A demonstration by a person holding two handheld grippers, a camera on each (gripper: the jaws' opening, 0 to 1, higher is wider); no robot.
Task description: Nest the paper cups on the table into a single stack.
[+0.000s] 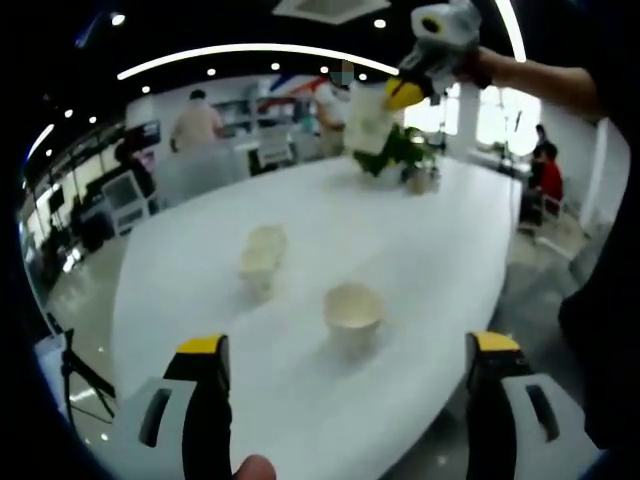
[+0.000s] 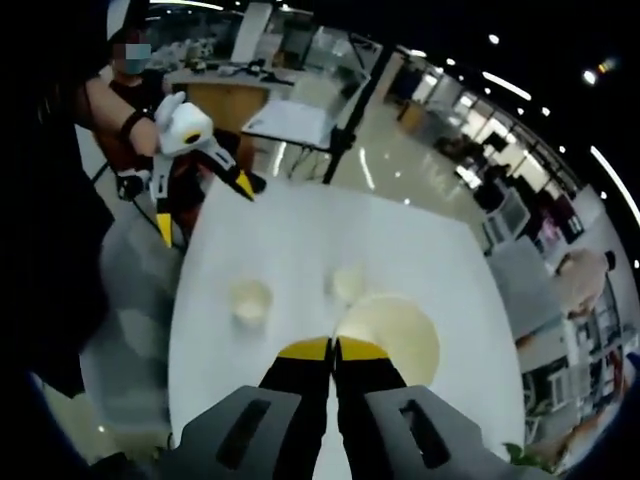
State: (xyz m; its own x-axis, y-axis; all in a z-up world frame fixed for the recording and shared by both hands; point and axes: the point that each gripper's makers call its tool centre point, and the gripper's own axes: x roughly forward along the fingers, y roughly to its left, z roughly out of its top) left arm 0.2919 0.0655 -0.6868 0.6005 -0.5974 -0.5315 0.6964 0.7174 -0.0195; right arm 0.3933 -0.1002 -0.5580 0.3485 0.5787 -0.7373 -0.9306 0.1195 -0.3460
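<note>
White paper cups sit on the table (image 1: pixel 440 230) ahead of your left gripper (image 1: pixel 350 375), whose jaws stand wide apart and empty: the near cup (image 1: pixel 352 310) lies just beyond and between them, the far cup (image 1: pixel 262 255) further on. Your right gripper (image 2: pixel 333 350) is pinched on the rim of a held cup (image 2: pixel 392 332), high above the table. No writing is readable.

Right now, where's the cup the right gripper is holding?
In the left gripper view the held paper cup hangs in the right gripper, above the plant at the table's far end.
</note>
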